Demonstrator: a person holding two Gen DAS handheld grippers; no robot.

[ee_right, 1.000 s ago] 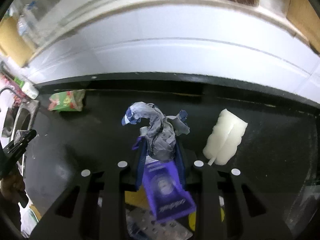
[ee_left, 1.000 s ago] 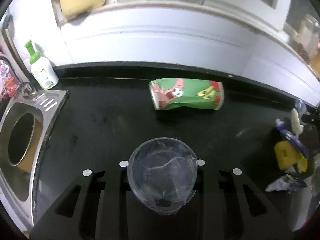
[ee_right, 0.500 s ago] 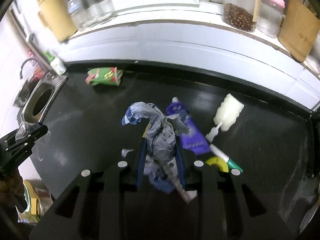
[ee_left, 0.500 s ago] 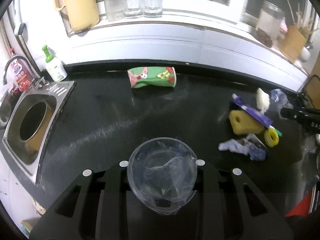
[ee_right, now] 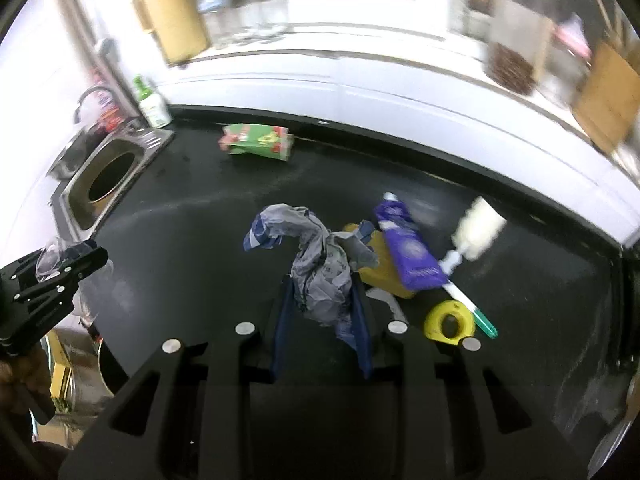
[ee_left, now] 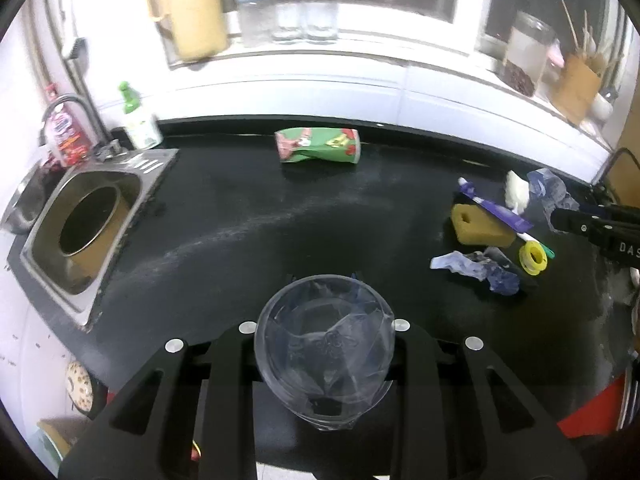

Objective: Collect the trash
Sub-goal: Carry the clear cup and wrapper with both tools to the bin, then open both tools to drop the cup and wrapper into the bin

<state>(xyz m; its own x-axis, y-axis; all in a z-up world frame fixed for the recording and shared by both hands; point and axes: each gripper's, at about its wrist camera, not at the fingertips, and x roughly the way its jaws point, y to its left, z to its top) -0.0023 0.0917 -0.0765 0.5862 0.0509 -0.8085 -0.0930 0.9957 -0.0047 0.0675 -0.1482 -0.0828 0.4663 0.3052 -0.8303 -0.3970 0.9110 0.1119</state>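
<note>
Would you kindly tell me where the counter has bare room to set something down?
The black counter is bare between the steel sink and the yellow sponge, below the green crushed can. It is crowded around the sponge: purple tube, yellow tape roll, crumpled wrapper.

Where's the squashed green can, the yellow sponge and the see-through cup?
green can [ee_left: 318, 146], left wrist view, middle of its dented side
yellow sponge [ee_left: 478, 228], left wrist view, its top face
see-through cup [ee_left: 324, 356], left wrist view, its crumpled wall

Black countertop [ee_left: 240, 240] carries a crushed can [ee_left: 318, 146], sponge [ee_left: 476, 226] and crumpled wrapper [ee_left: 476, 270].
</note>
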